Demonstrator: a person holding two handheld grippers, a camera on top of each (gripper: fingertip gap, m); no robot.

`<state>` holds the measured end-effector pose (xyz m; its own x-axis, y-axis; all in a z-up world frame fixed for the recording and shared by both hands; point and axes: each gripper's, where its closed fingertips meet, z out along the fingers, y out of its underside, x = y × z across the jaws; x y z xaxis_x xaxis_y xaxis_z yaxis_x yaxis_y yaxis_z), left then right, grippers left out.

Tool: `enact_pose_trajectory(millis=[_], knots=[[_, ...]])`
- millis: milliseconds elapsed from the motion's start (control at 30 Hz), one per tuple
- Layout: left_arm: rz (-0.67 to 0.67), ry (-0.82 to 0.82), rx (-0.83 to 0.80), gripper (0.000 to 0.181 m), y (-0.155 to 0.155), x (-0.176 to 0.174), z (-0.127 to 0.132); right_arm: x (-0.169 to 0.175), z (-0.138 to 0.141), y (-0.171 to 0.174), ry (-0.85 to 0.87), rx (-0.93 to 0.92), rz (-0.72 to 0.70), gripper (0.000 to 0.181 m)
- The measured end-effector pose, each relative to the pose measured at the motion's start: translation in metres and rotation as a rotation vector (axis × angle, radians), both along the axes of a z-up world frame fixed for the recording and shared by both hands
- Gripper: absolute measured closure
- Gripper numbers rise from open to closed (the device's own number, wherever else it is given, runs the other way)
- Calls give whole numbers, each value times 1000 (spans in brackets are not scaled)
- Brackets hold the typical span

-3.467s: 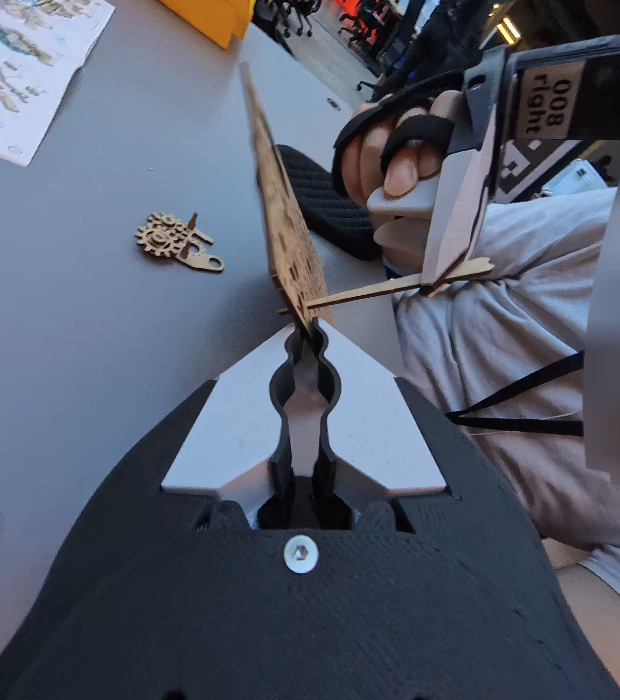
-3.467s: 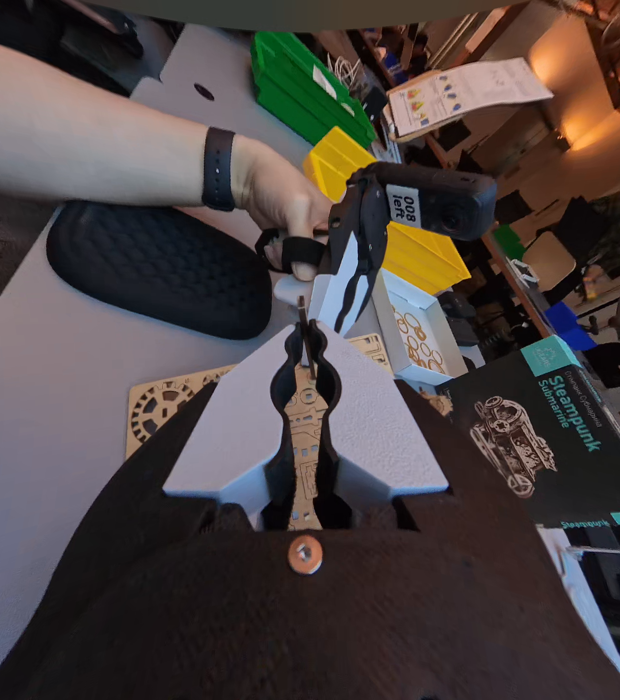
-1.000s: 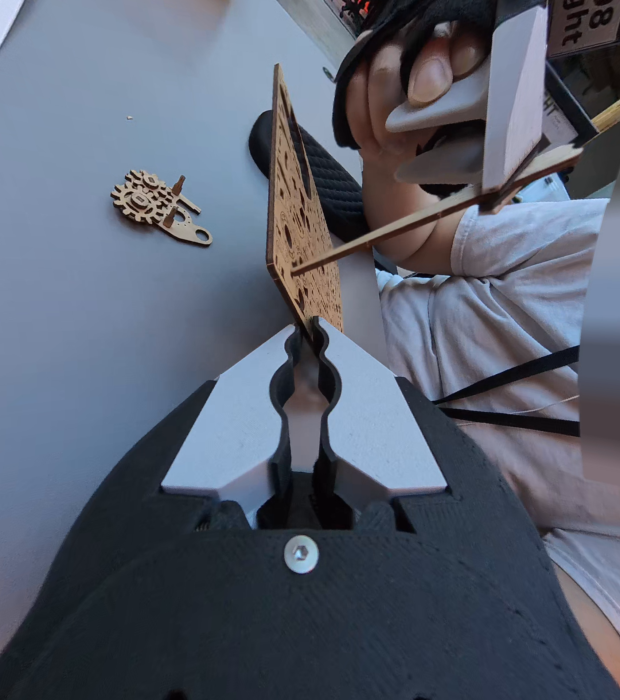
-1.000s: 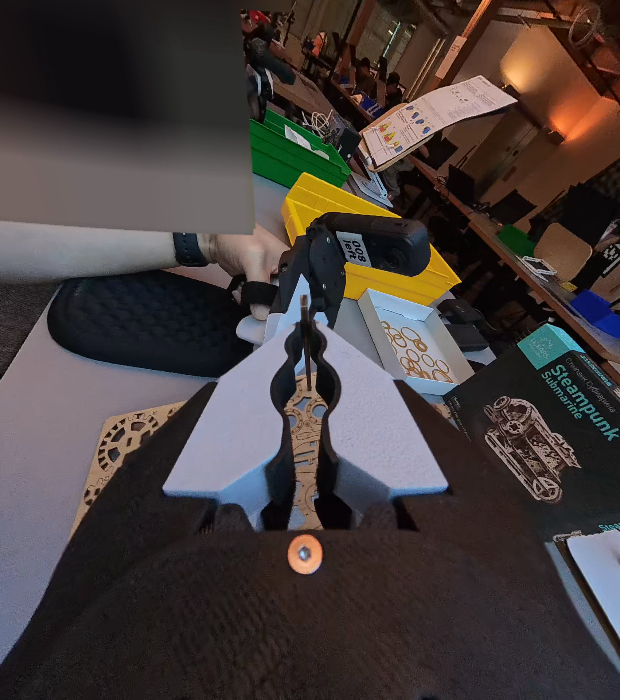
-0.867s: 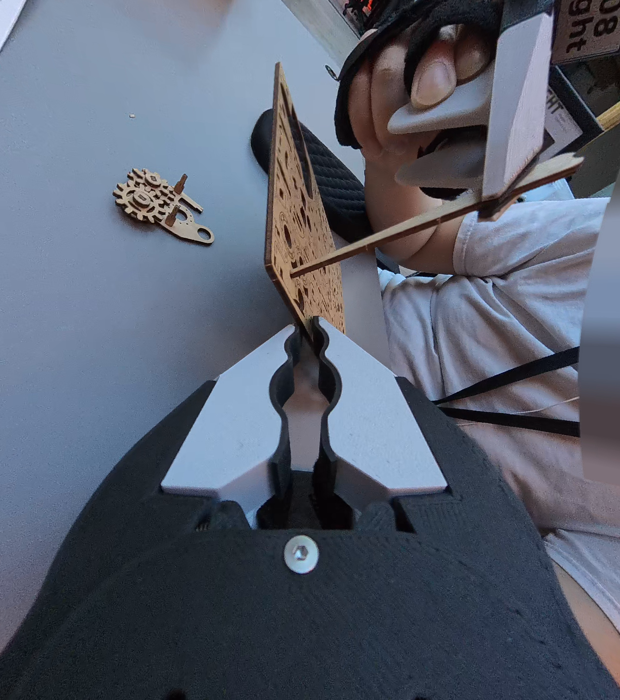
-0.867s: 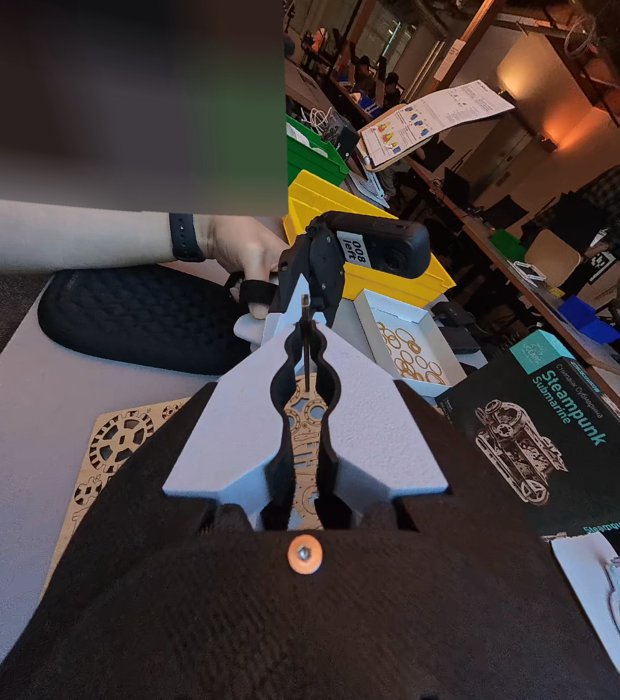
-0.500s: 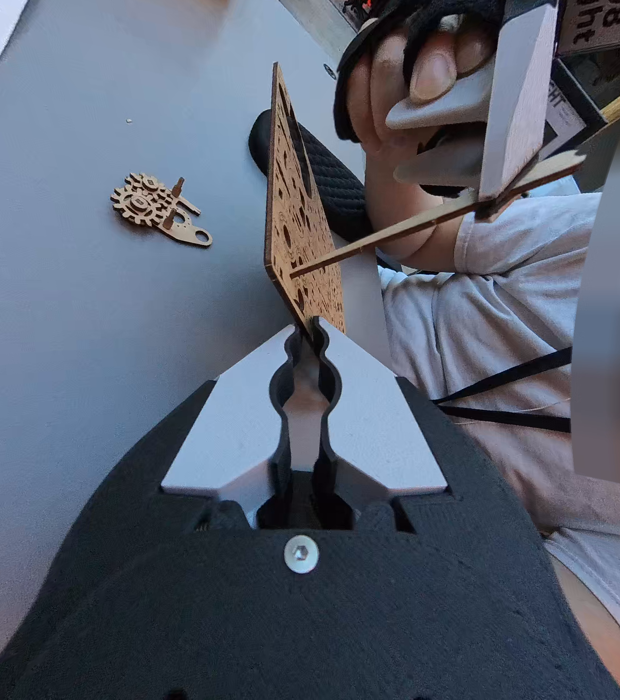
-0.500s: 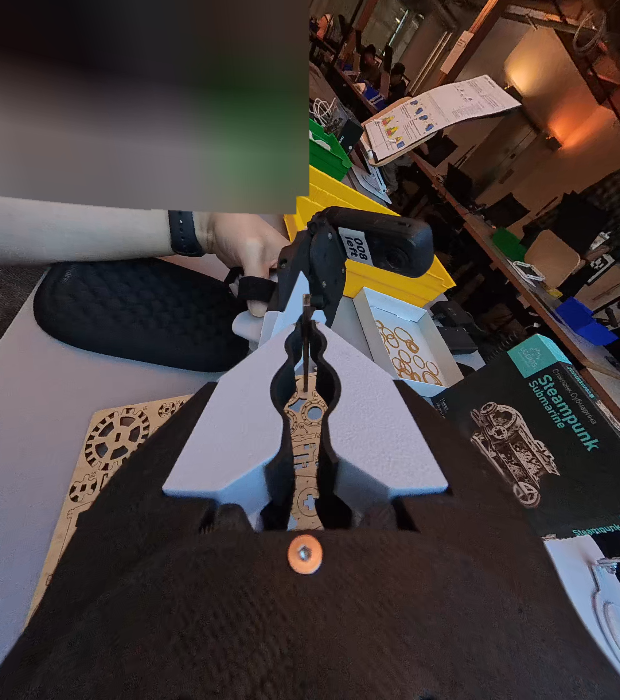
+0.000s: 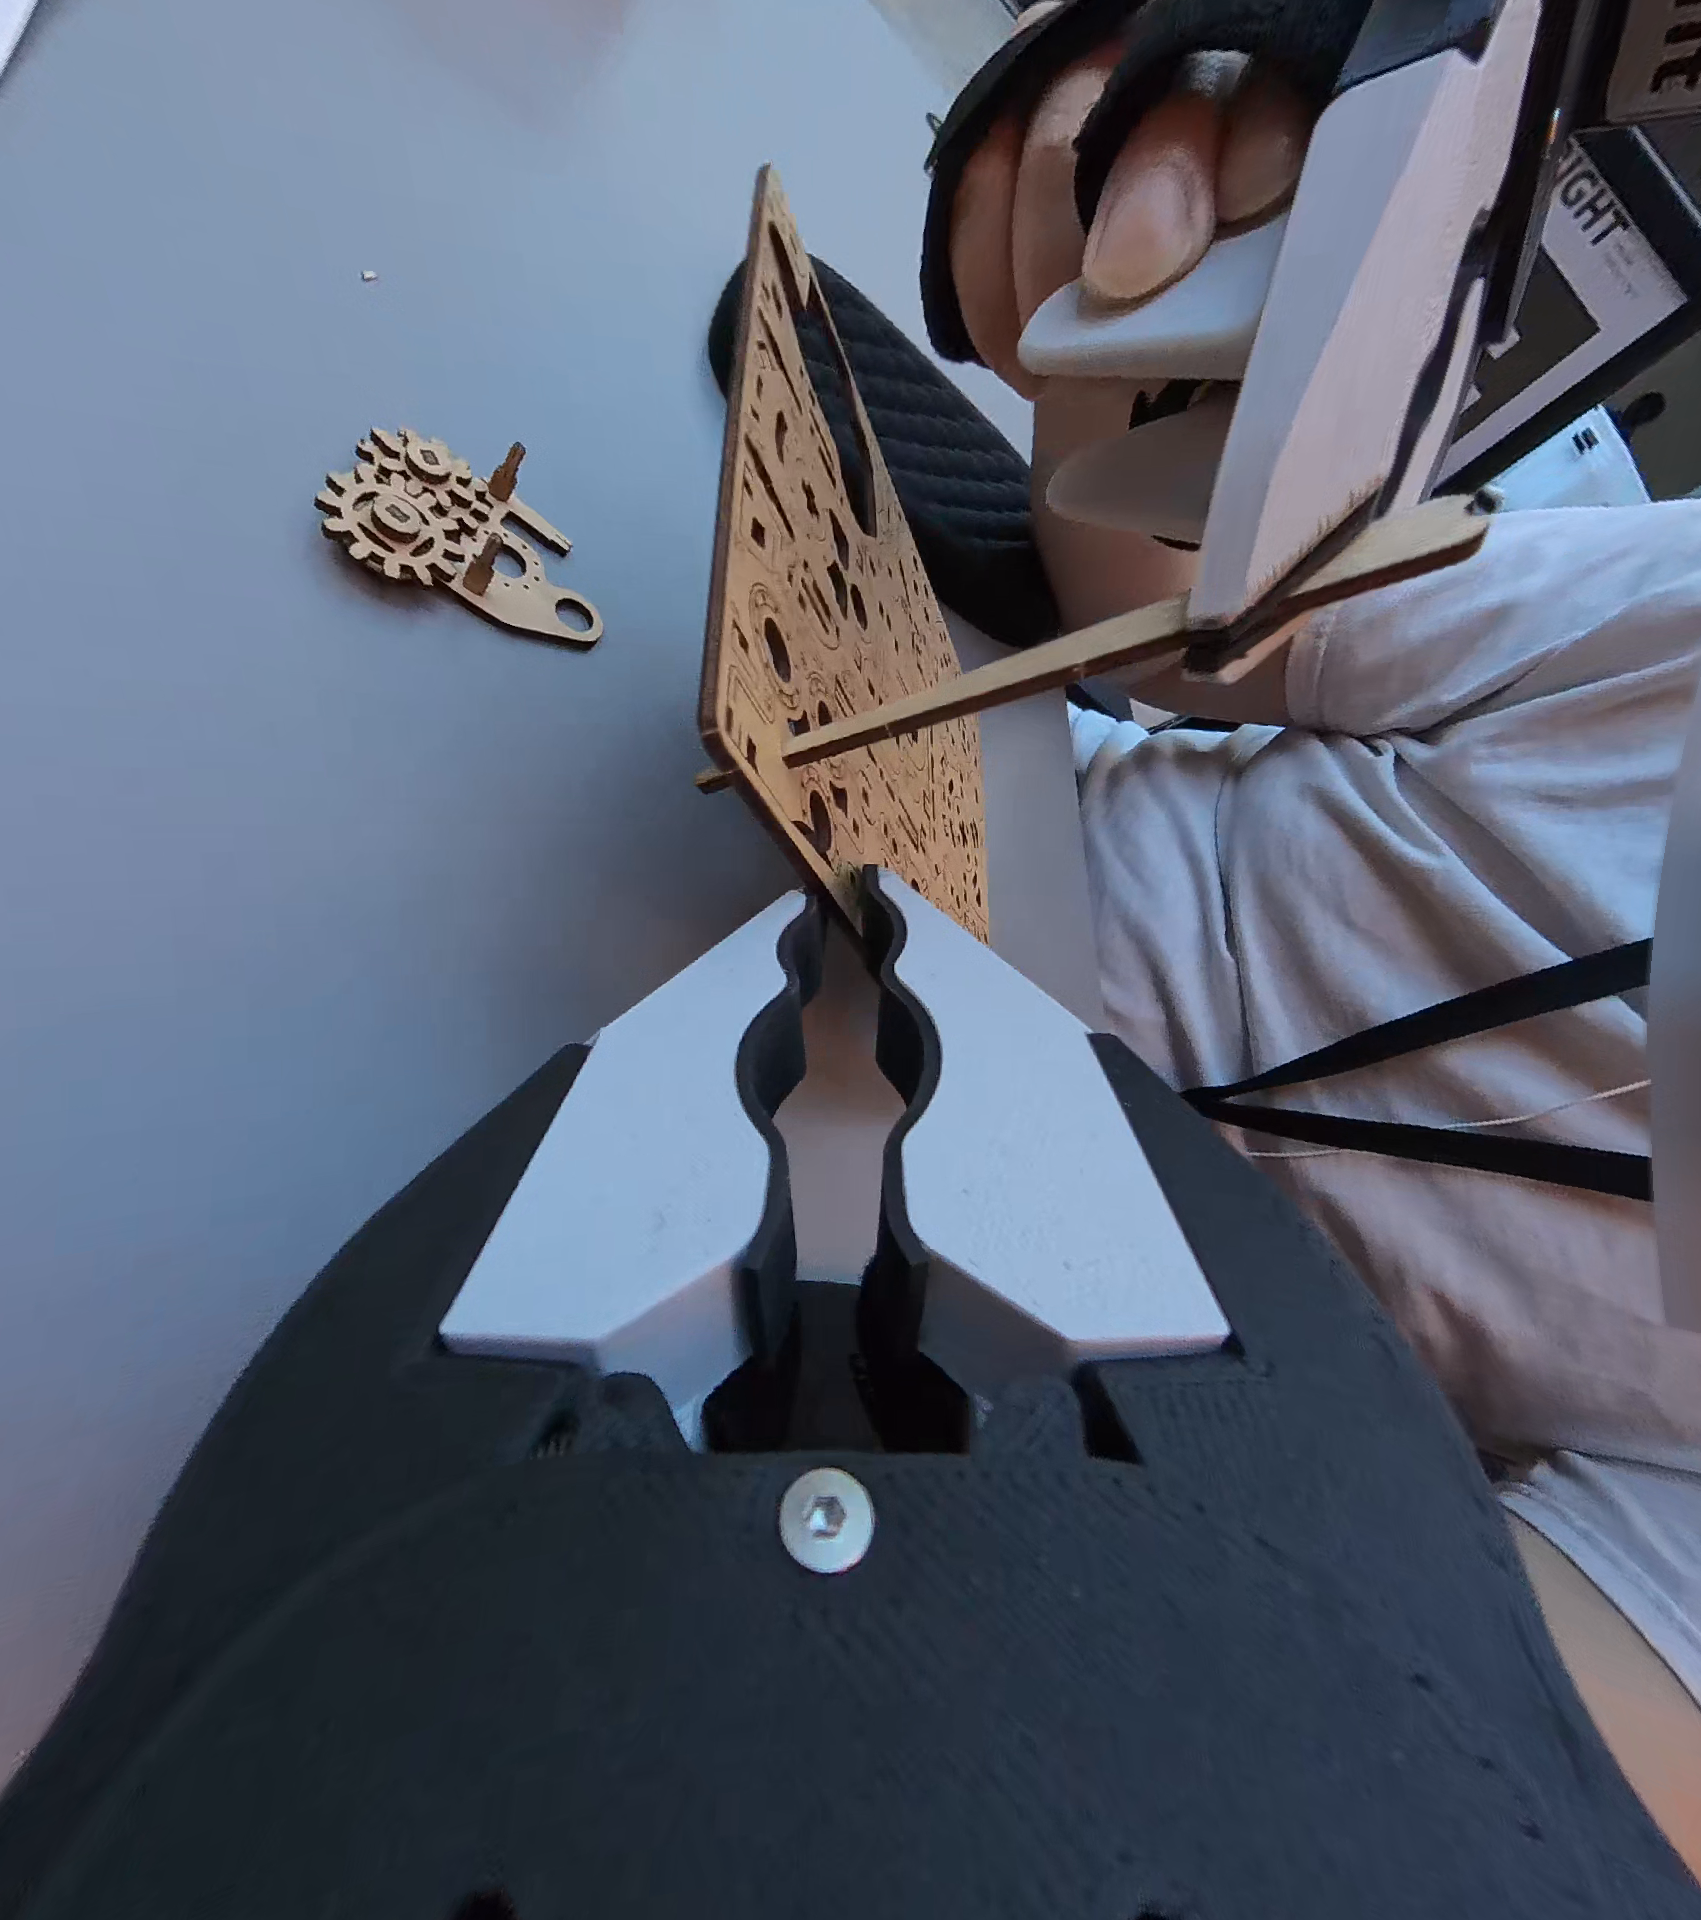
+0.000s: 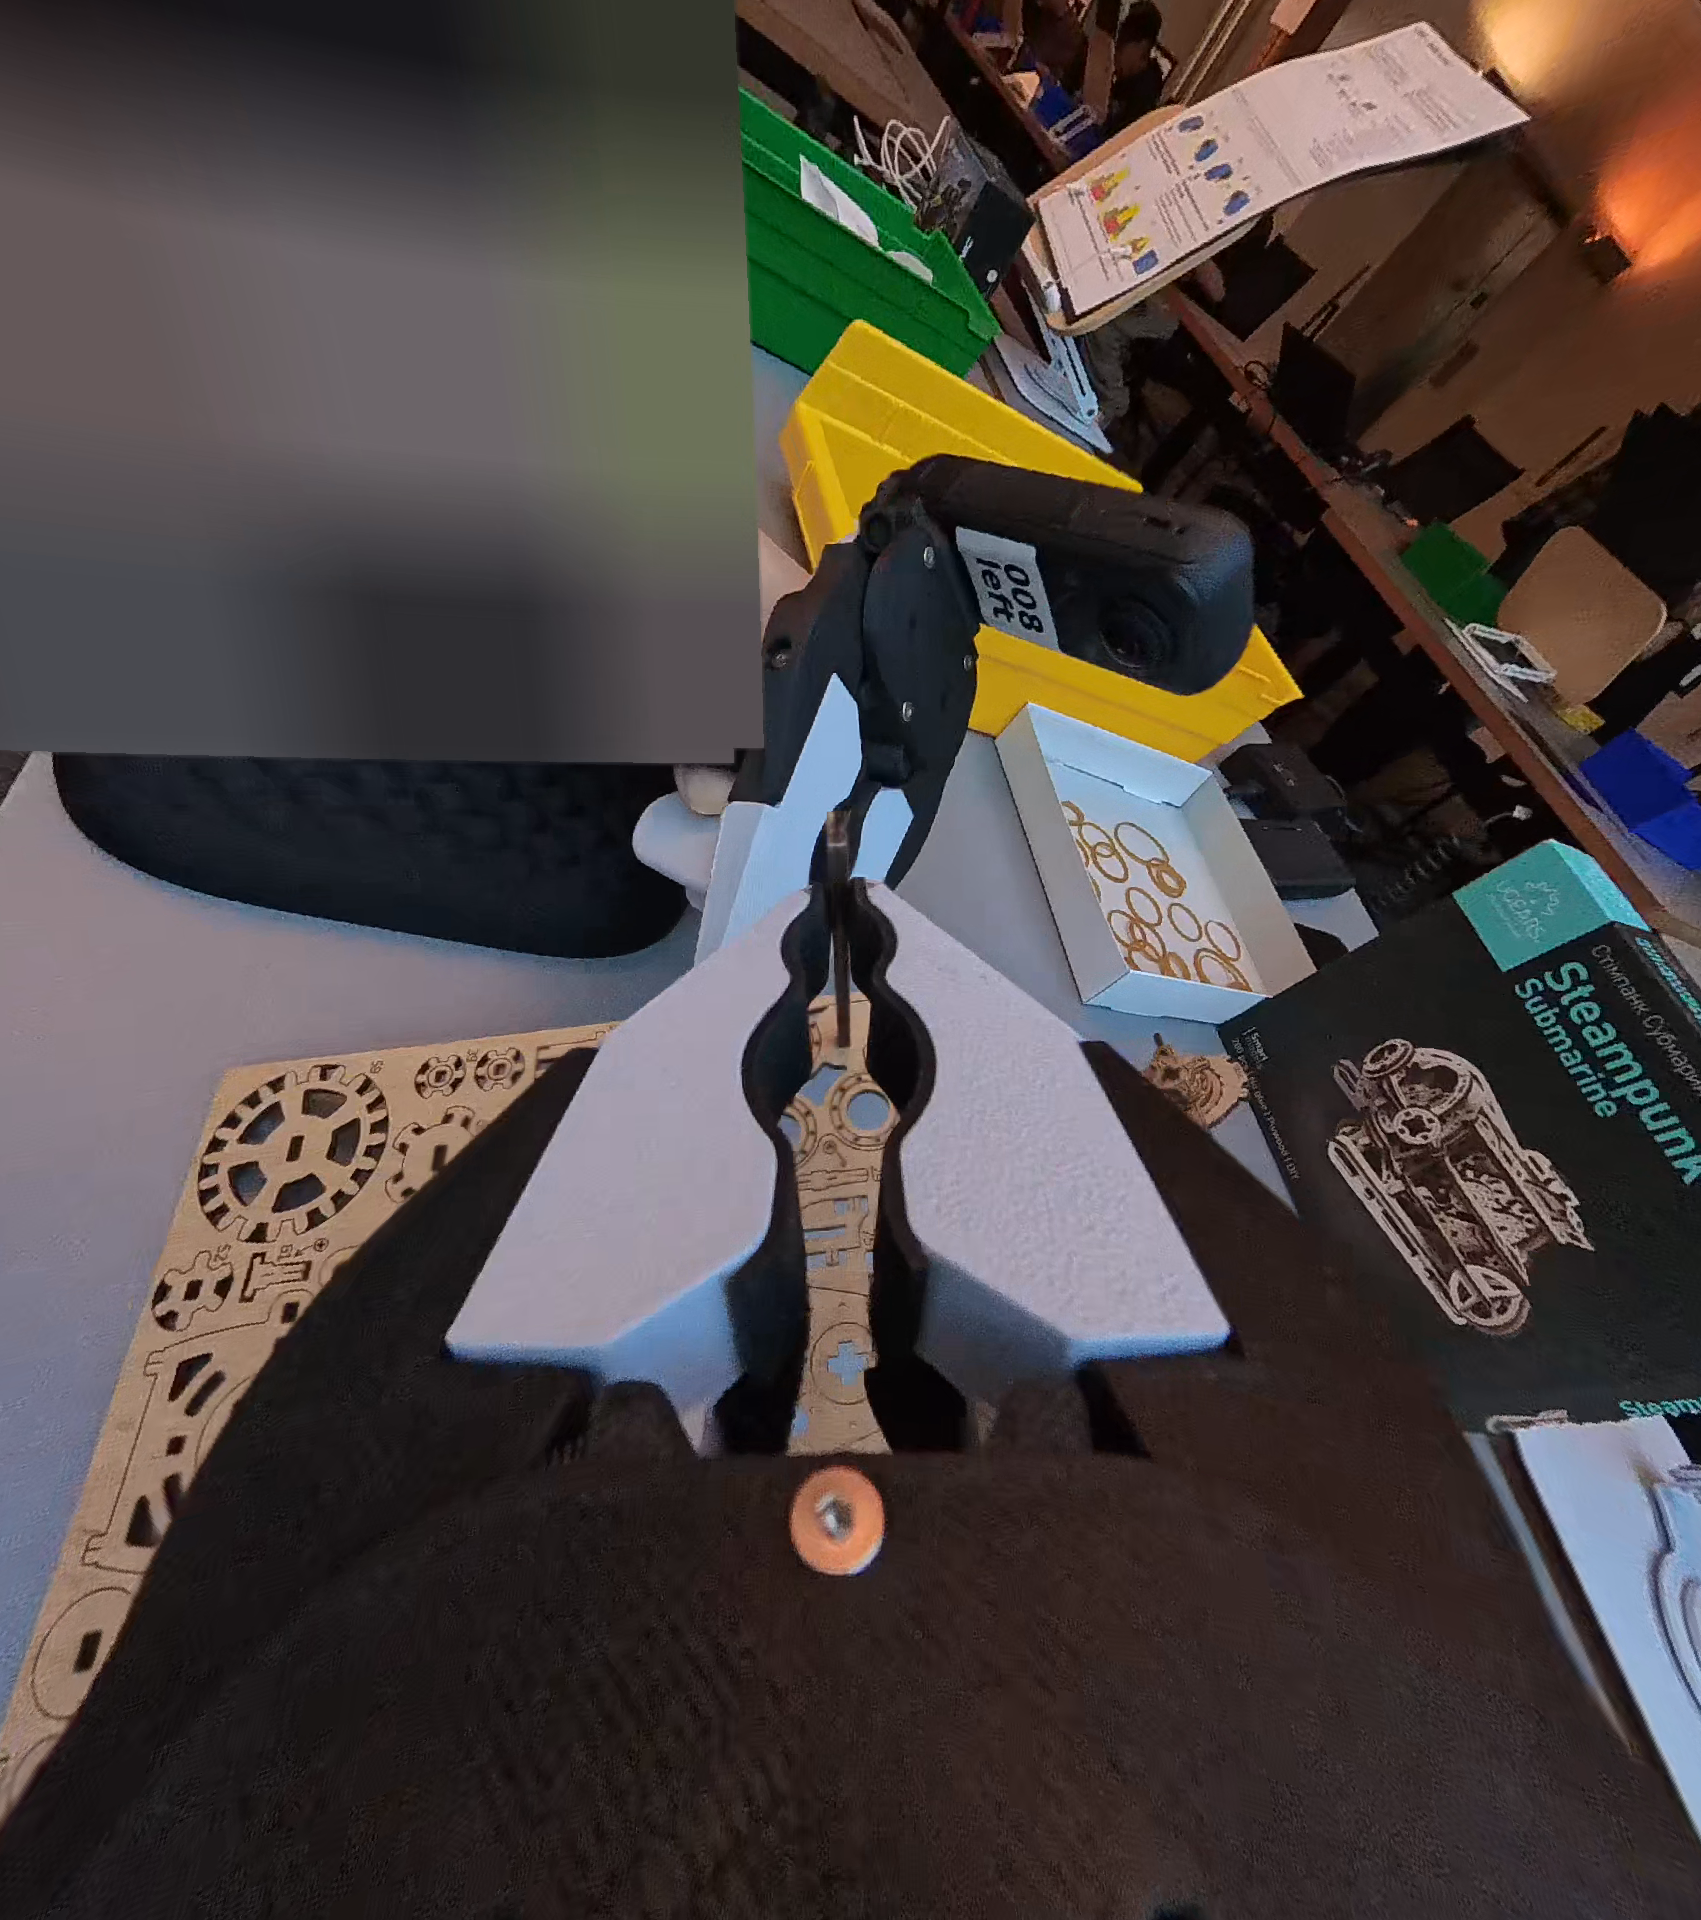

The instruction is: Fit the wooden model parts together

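My left gripper [image 9: 841,896] is shut on the lower corner of a laser-cut wooden parts sheet [image 9: 804,582] and holds it upright above the grey table [image 9: 202,831]. My right gripper [image 9: 1230,644] is shut on a thin wooden stick [image 9: 1033,670]. The stick's point passes through a hole in the sheet, and its tip shows on the far side. In the right wrist view the stick [image 10: 839,966] stands edge-on between my shut right gripper [image 10: 838,896], with the left gripper [image 10: 872,790] just beyond it.
A small wooden gear assembly [image 9: 441,530] lies on the table to the left. A black wrist rest [image 9: 939,468] lies behind the sheet. A second parts sheet [image 10: 285,1174], a black box [image 10: 1552,1122], a white tray of rings [image 10: 1137,883], and yellow [image 10: 929,416] and green bins [image 10: 825,239] fill the right wrist view. The tips of one gripper are about 8 cm away from the tips of the other.
The stick's point has gone further through the held sheet, so its tip now shows on the far side. The right gripper has shifted slightly. Both grips are unchanged.
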<state>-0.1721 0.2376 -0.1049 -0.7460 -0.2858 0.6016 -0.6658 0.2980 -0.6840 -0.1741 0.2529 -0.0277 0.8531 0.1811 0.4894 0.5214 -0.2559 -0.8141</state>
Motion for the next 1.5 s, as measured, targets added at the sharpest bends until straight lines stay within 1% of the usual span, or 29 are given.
enact_pose_trajectory(millis=[100, 133, 233, 267, 300, 367, 400, 433, 500, 533, 600, 667, 900, 1000, 1100, 1200, 1267, 1300, 1367, 1467, 1500], knots=[[-2, 16, -22, 177, -1, -1, 3, -2, 6, 0, 69, 15, -13, 181], [-4, 19, -33, 178, -1, -1, 4, 0, 8, 1, 128, 14, -34, 181], [23, -2, -48, 178, 1, 2, 9, 7, 17, 2, 394, 46, -69, 180], [40, 7, -70, 179, 2, 4, 12, 7, 17, 2, 409, 49, -69, 179], [48, 20, -79, 180, 4, 5, 13, 4, 15, 2, 325, 50, -61, 179], [52, 33, -77, 180, 4, 6, 11, 0, 12, 4, 89, 42, -83, 180], [45, 45, -92, 180, 3, 5, 12, -6, 14, 4, 11, 51, -70, 181], [26, 48, -117, 181, 2, 2, 16, -9, 19, 4, -7, 78, -55, 180], [-5, 5, -135, 181, 1, -3, 23, -11, 25, 2, 55, 100, -23, 180], [1, -18, -148, 180, 1, -1, 27, -6, 27, 0, 63, 110, -38, 180], [52, -44, -212, 178, 3, 8, 37, -3, 27, -2, 66, 113, -43, 180], [91, -32, -265, 179, 9, 14, 45, -4, 26, -3, 76, 119, -39, 180], [80, 18, -225, 180, 2, 14, 33, -10, 17, -2, 64, 96, 0, 180], [97, 85, -268, 181, 5, 16, 34, -7, 18, -1, 38, 93, -30, 181], [89, 72, -246, 181, 4, 13, 33, -11, 20, 0, 43, 98, -33, 181], [84, 84, -263, 181, 5, 11, 36, -18, 19, -1, -6, 101, 2, 181], [92, 76, -233, 181, 5, 12, 33, -17, 10, -2, -98, 75, 21, 180], [109, 59, -195, 181, 6, 14, 29, -15, 6, -3, -100, 59, 24, 180], [116, 59, -160, 181, 5, 15, 24, -11, 5, -5, -44, 52, 29, 180], [74, 87, -209, 181, -2, 10, 28, -17, 15, -8, -20, 66, 27, 181], [68, 78, -201, 181, -2, 8, 28, -24, 22, -7, -4, 102, 51, 179]])
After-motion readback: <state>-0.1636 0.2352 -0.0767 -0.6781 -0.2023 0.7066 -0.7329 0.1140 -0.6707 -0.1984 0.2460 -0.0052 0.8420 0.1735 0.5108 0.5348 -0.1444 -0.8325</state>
